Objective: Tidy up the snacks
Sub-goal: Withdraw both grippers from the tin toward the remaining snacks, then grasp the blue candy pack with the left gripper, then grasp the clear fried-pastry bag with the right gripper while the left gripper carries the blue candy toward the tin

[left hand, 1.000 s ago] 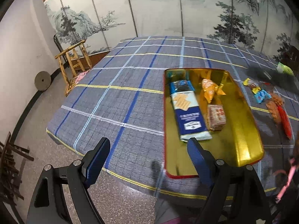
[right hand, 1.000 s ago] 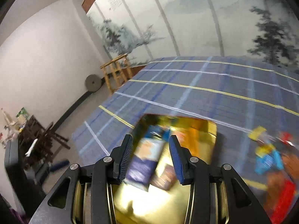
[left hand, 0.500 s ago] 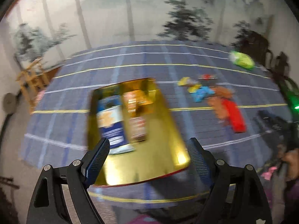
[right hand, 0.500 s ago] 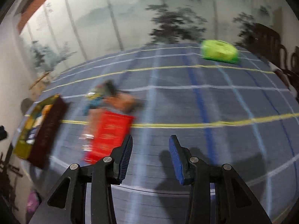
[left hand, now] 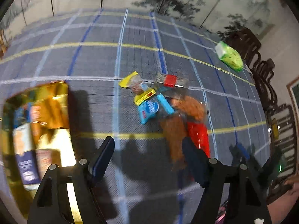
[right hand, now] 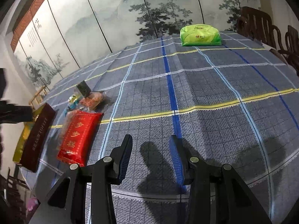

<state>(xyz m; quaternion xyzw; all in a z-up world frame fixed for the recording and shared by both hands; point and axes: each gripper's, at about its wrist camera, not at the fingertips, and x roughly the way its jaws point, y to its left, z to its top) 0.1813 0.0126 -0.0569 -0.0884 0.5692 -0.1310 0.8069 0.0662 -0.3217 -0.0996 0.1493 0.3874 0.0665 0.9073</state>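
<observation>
Left hand-held gripper (left hand: 146, 160) swung from tin (left hand: 37, 130) to snack pile (left hand: 168, 110) just ahead; jaws closing, nothing between. Right hand-held gripper (right hand: 150, 160) narrowly apart, empty. Next pick imminent.

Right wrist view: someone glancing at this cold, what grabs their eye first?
Probably the red snack packet with gold characters, lying on the plaid tablecloth at the left beside the dark red side of the gold tin. Next the bright green pack alone at the cloth's far edge. The right gripper hangs over bare cloth, nothing between its fingers.
</observation>
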